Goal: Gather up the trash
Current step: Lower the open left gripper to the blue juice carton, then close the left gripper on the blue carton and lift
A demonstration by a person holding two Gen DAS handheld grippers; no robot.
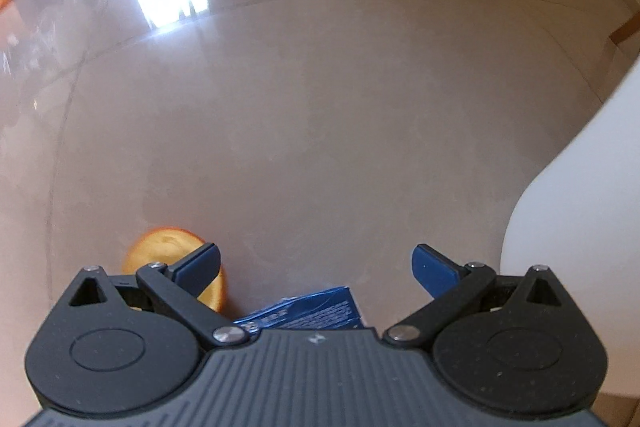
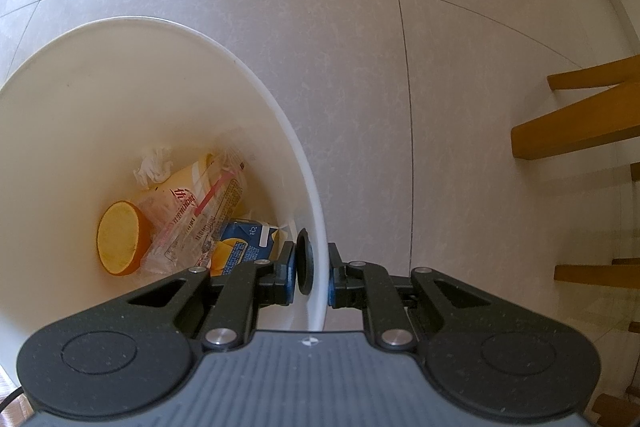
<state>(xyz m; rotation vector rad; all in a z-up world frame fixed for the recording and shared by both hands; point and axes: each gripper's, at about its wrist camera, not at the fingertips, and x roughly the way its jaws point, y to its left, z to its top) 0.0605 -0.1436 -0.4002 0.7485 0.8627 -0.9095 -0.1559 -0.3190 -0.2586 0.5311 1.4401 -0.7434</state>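
- Nearest the left wrist camera, the left gripper (image 1: 316,269) held its jaws wide apart with nothing between them, angled down at the floor (image 1: 320,127).
- A blue carton (image 1: 308,313) lay just under that gripper at 6 o'clock, an orange fruit piece (image 1: 168,247) beside it at 7 o'clock; its print was too blurred to read.
- The right gripper (image 2: 312,273) was clamped on the rim of the white bin (image 2: 256,79), steadying it.
- Inside lay a crumpled tissue (image 2: 154,165), a plastic wrapper (image 2: 200,211) with unreadable Chinese print, a half orange (image 2: 120,239) and a blue juice box (image 2: 240,243).
- Judged step: reaching for floor trash; next, centre the jaws over the carton and close.
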